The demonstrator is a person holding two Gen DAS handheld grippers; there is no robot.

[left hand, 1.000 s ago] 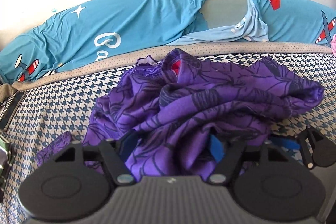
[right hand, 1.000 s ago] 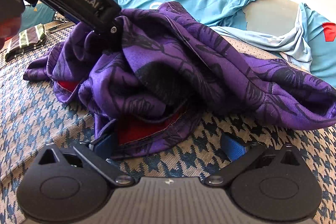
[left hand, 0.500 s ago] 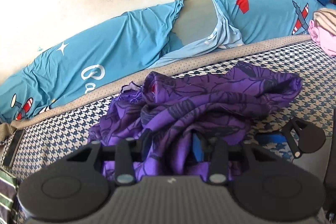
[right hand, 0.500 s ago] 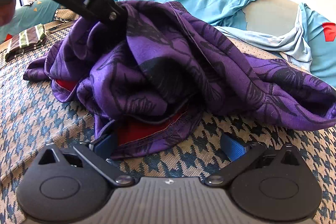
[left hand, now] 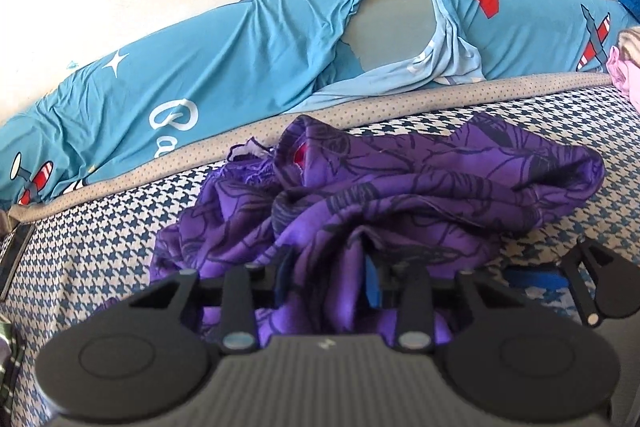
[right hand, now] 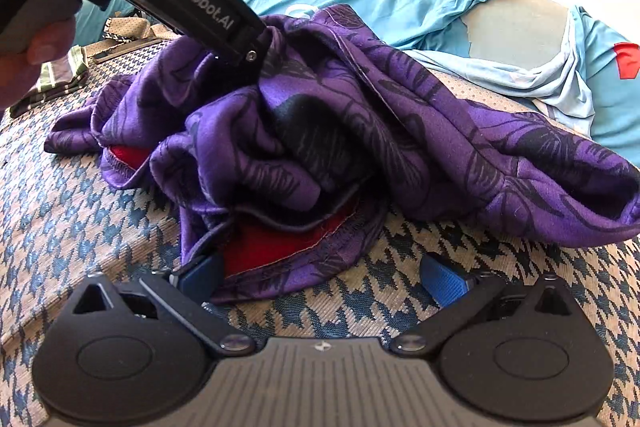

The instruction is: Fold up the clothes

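Observation:
A crumpled purple garment [left hand: 420, 187] with dark line print and a red lining [right hand: 272, 247] lies heaped on the houndstooth bed cover [left hand: 80, 227]. My left gripper [left hand: 326, 279] points down into the heap's near side. Its jaws are closing, and a bunched fold of the purple cloth fills the gap between the pads. In the right wrist view the left gripper [right hand: 250, 57] is buried tip-first in the top of the garment [right hand: 400, 131], which rises toward it. My right gripper [right hand: 322, 277] stands open low over the cover, the red-lined hem lying between its blue pads.
A light blue sheet with cartoon print [left hand: 220, 67] is bunched along the wall behind the bed. A green striped cloth [right hand: 60, 79] lies at the far left, pink clothes [left hand: 626, 75] at the right edge. A person's hand [right hand: 24, 59] holds the left gripper.
The left gripper's jaws have narrowed around a fold of the purple garment, and the cloth has been drawn up toward it. The right gripper has stayed where it was.

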